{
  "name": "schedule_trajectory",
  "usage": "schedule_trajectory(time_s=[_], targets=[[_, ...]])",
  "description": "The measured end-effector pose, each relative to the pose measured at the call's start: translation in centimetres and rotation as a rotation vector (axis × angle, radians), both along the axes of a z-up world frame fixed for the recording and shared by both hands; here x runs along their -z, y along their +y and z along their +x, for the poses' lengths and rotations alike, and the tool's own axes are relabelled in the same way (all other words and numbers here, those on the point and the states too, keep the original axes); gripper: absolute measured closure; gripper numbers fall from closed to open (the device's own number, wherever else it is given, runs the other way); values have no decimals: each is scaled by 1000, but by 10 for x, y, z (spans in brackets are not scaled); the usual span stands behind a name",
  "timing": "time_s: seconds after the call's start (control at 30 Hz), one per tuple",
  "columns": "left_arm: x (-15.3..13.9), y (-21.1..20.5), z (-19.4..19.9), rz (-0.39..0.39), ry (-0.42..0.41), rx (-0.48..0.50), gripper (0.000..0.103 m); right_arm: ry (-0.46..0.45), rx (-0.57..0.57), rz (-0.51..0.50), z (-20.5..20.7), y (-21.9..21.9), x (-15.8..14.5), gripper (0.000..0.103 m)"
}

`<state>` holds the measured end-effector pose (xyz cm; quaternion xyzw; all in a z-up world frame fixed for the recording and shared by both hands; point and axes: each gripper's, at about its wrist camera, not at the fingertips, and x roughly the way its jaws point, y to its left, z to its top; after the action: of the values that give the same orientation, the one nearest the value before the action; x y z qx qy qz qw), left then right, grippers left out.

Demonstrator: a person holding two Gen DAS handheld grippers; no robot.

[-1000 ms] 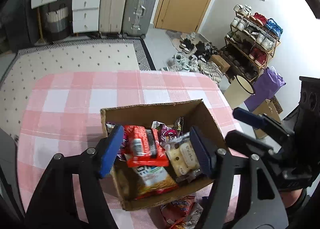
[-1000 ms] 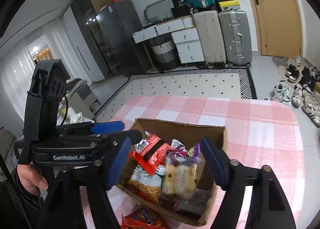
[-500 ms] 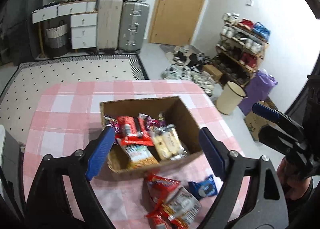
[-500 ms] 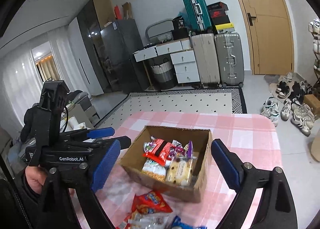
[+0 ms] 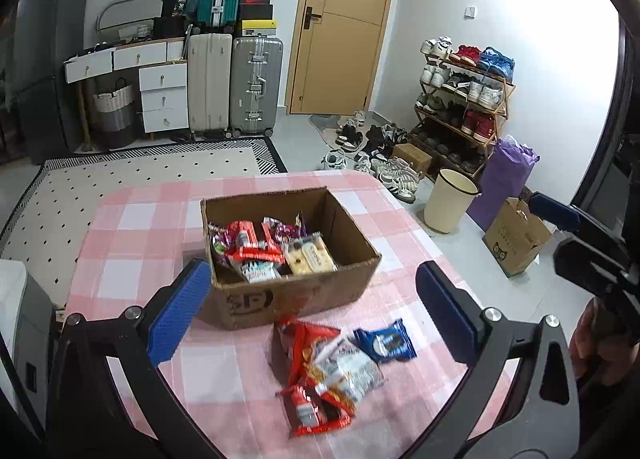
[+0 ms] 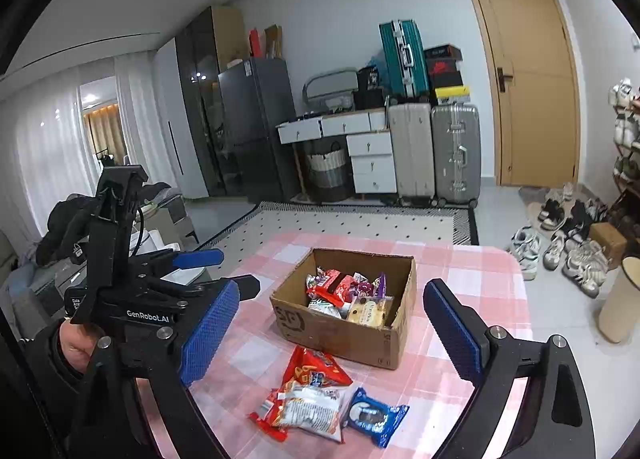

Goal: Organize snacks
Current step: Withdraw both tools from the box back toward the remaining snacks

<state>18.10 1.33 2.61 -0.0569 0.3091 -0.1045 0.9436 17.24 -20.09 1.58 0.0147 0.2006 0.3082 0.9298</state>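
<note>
Left gripper [image 5: 312, 311]: jaws opening, already spread wide, nothing between the blue pads [image 5: 178, 311]. It hangs above the near part of the table [image 5: 132, 243], which wears a pink and white checked cloth.

Cardboard box [image 5: 296, 295]: open-topped, near the table's middle. Packets lie inside, crowded to its left side; a red packet [image 5: 254, 247] sits on top, with a pale biscuit pack [image 5: 310, 257] just to its right. The right part of the box floor is bare.

Loose snacks on the cloth, just in front of the box: a pile of red packets [image 5: 308, 387] with a clear-wrapped pack [image 5: 348, 367] lying over it, and a small blue cookie packet [image 5: 386, 345] just beside the pile to the right.

Right gripper [image 6: 332, 335]: jaws opening as well, wide apart, holding nothing. The box and loose packets show between its fingers, apart from them. A hand [image 6: 74, 345] grips the left gripper's handle at this view's left edge.
</note>
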Motion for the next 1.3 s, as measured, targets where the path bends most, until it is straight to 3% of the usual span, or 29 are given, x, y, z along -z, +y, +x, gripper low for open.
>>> schedule_trajectory(time_s=[0.3, 0.67, 0.9, 1.3], targets=[[-3, -6, -65, 10, 12, -7, 1, -11, 3, -12, -61, 5, 11, 4], [23, 6, -106, -19, 48, -40, 1, -35, 49, 25, -120, 12, 30, 1], [60, 9, -106, -23, 116, -53, 1, -20, 63, 34, -129, 12, 42, 1], [162, -2, -61, 34, 330, -46, 1, 88, 92, 54, -99, 1, 91, 1]])
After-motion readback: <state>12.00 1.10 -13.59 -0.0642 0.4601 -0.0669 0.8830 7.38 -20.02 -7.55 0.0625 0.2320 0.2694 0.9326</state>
